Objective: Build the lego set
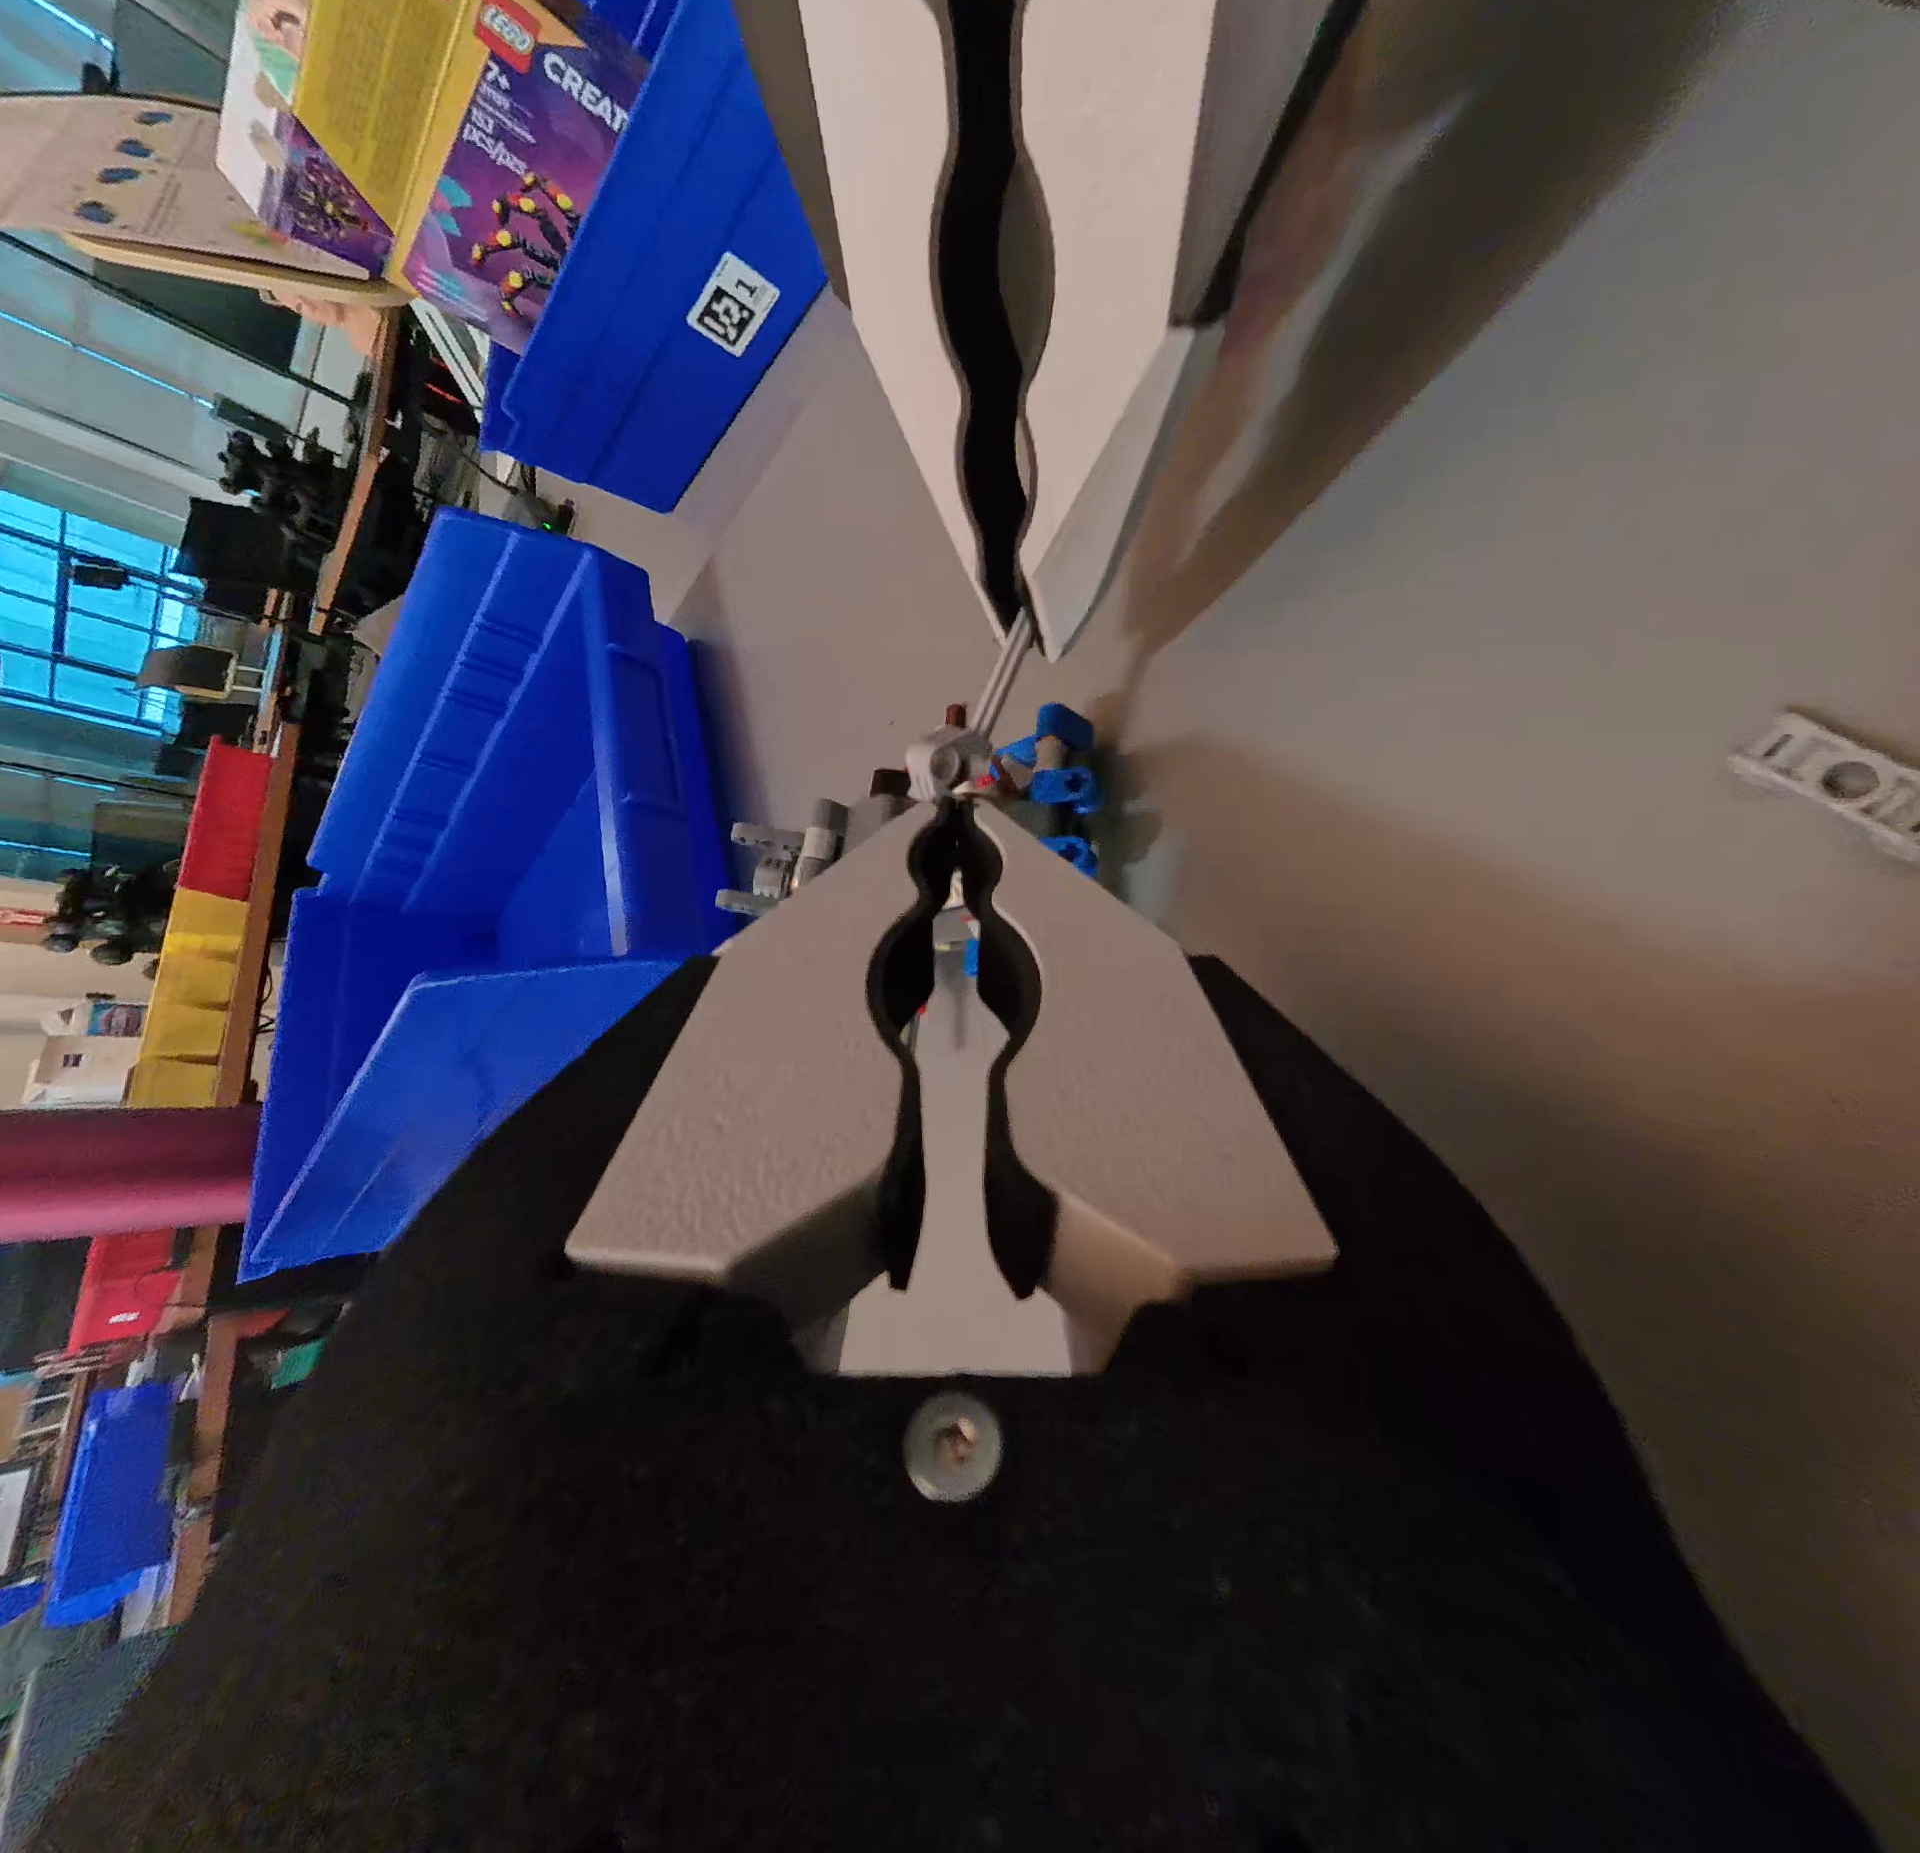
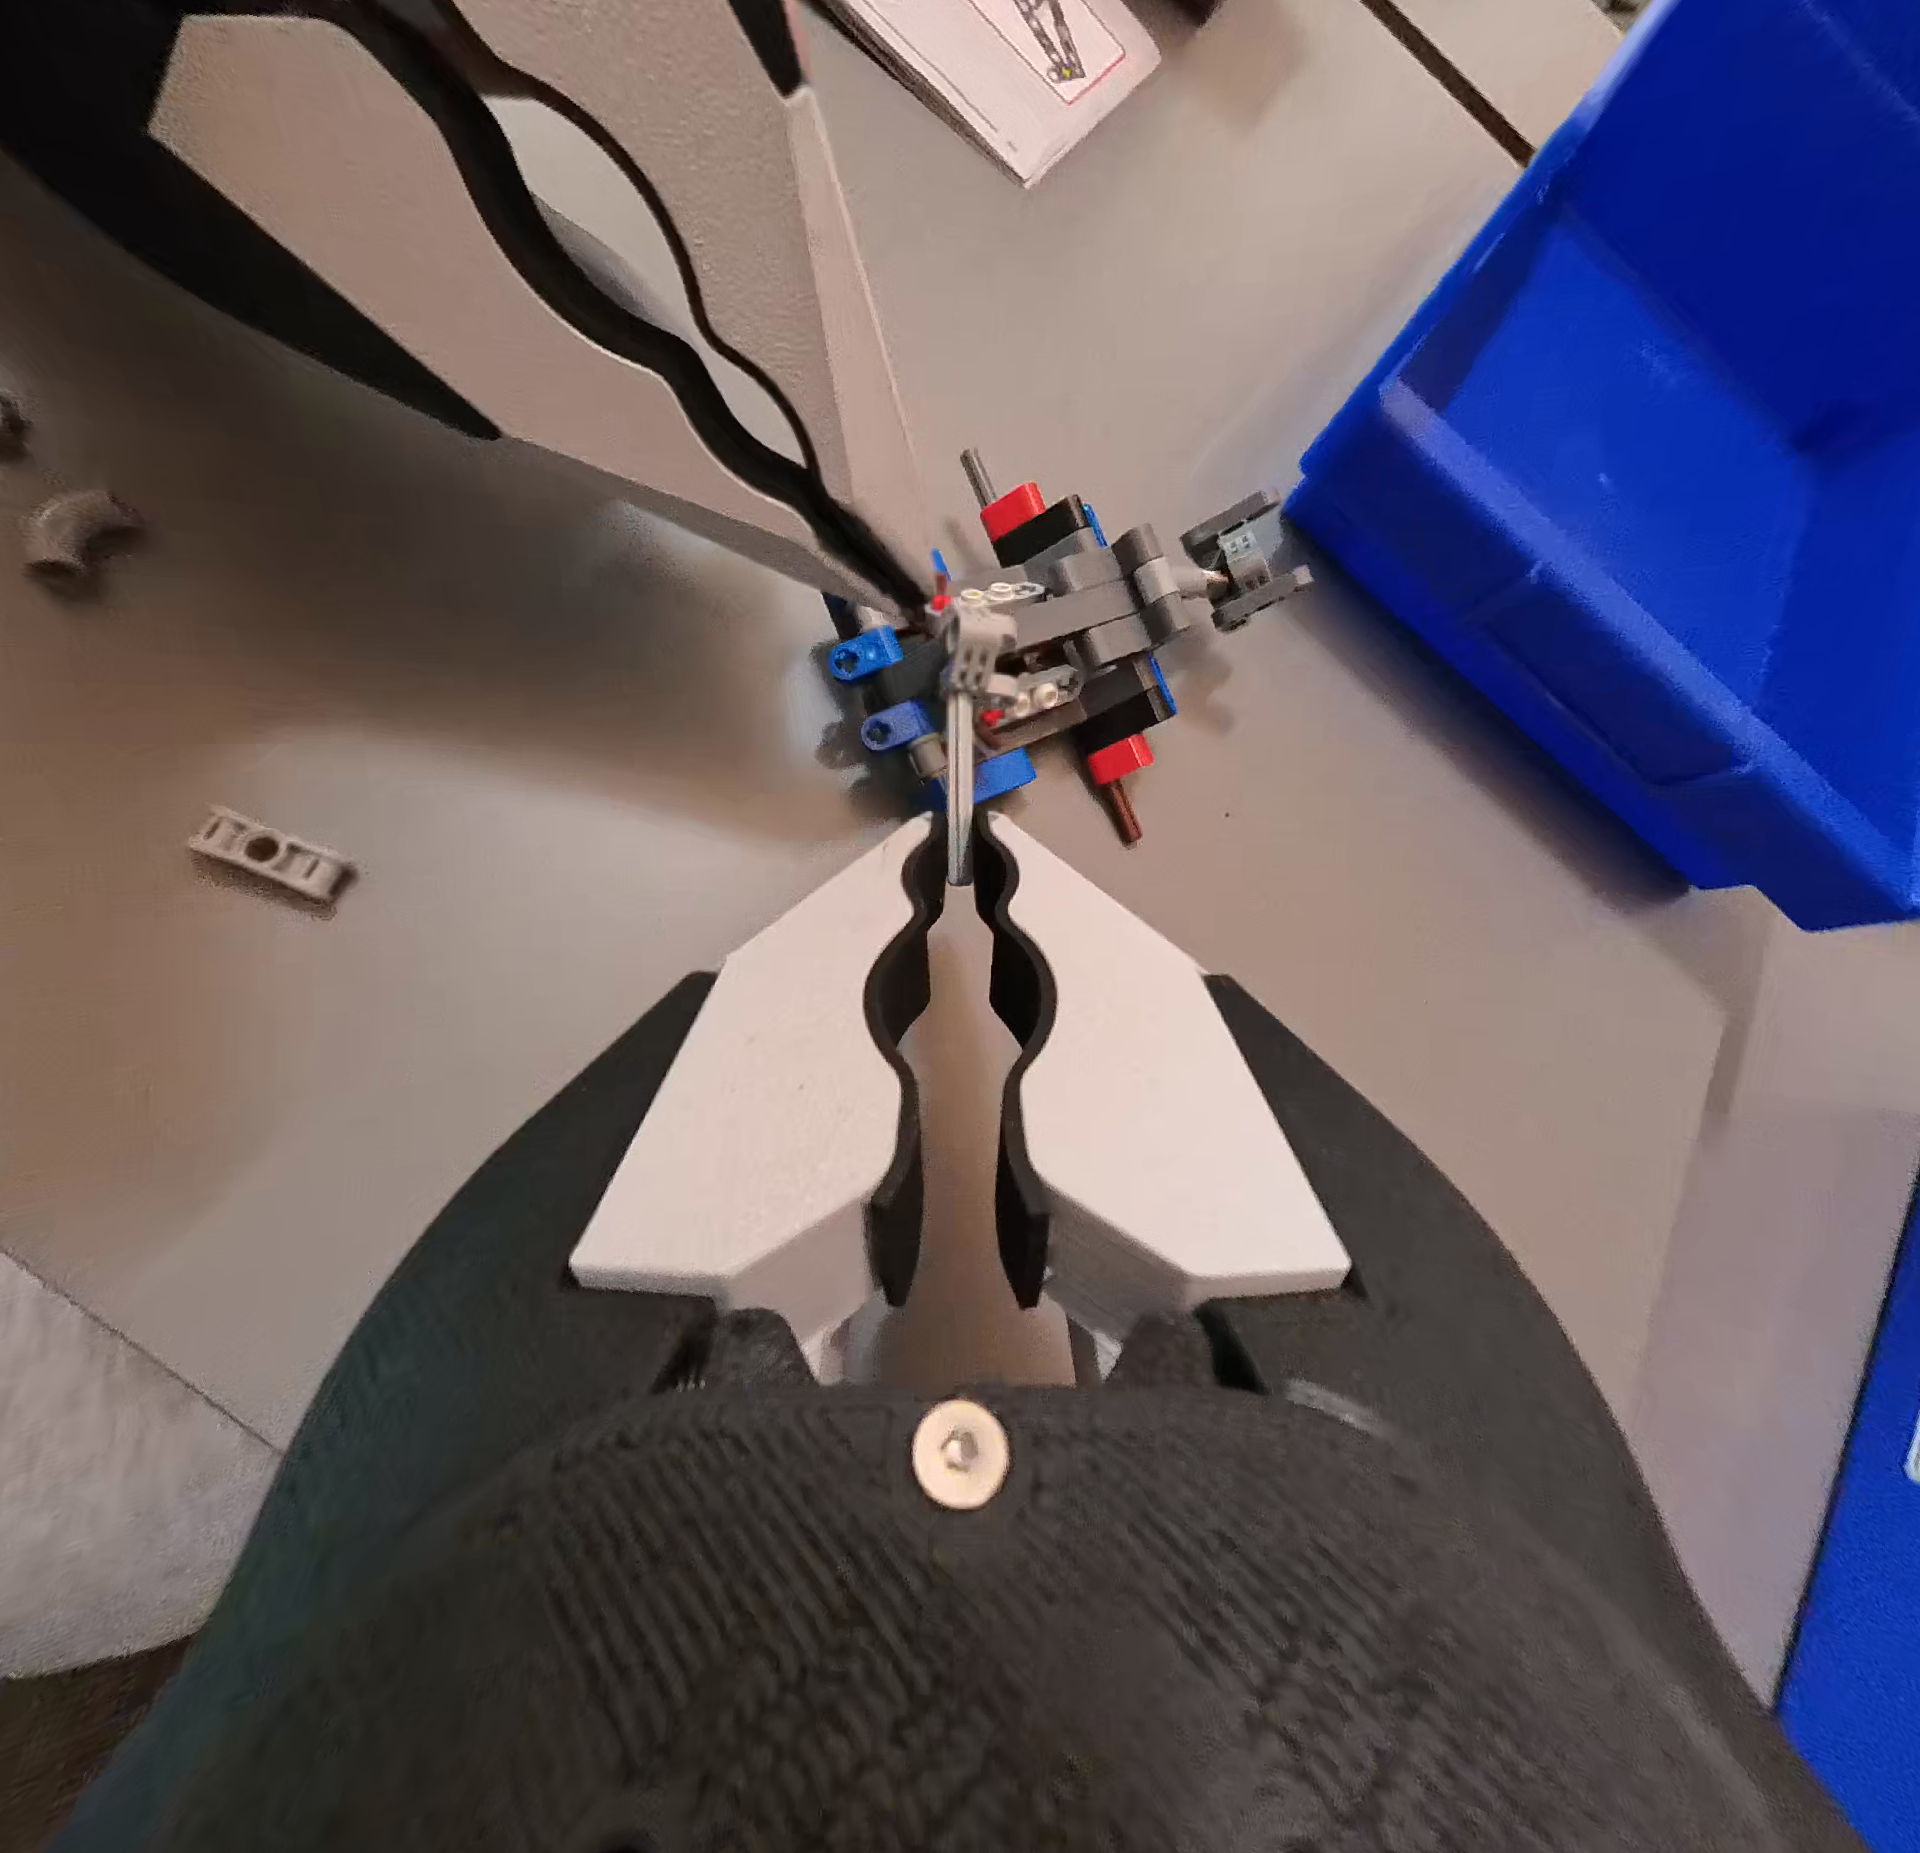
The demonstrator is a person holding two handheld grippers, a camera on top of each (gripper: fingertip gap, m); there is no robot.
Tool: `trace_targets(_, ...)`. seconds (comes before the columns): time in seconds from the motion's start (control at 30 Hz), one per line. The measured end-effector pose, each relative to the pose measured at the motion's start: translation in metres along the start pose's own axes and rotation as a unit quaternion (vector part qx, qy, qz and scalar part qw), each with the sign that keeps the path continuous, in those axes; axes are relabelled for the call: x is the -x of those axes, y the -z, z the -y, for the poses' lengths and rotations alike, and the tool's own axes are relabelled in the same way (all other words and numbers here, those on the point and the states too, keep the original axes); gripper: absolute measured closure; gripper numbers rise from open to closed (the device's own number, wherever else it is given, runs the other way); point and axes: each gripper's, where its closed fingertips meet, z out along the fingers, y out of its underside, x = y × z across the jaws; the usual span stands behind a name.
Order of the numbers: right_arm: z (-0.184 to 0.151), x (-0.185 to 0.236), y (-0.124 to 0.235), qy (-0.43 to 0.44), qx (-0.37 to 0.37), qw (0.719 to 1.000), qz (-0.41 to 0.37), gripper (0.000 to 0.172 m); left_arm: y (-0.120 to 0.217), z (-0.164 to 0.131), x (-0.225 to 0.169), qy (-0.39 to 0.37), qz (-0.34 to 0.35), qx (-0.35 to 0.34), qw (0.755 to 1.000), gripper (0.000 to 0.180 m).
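Grey axle [image 2: 961, 795] clamped in right hand-held gripper [image 2: 961, 847], brick model [image 2: 1049, 640] beyond

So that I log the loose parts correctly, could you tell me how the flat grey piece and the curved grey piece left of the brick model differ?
The flat grey piece is a long thin plate with a round hole in its middle, while the curved grey piece is a short, thick bent elbow. The flat piece looks sharp; the curved one is blurred near the picture's edge. Both are grey and lie loose on the table, apart from the brick model.
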Motion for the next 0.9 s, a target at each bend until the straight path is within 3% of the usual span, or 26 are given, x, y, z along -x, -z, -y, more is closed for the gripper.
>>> trace_targets(0.03, 0.001, 0.002, 0.001, 0.006, -0.011, 1.0, 0.017, 0.17, 0.0, -0.002, 0.001, 0.0, 0.001, 0.004, 1.0, 0.18)
trace_targets(0.27, -0.005, 0.01, 0.002, -0.001, -0.037, 0.992, 0.122, 0.17, -0.001, -0.007, 0.001, 0.058, -0.057, -0.021, 0.996, 0.158)
trace_targets(0.43, -0.005, 0.002, -0.009, 0.006, -0.029, 0.991, 0.133, 0.17, -0.008, -0.005, -0.006, 0.066, -0.093, -0.028, 0.993, 0.157)
trace_targets(0.63, -0.004, 0.002, -0.012, 0.019, -0.03, 0.989, 0.142, 0.17, -0.013, -0.004, 0.0, 0.097, -0.082, -0.029, 0.991, 0.159)
trace_targets(0.9, -0.007, 0.002, -0.013, 0.063, 0.02, 0.991, 0.12, 0.17, -0.016, -0.006, -0.004, 0.135, -0.11, -0.034, 0.984, 0.169)
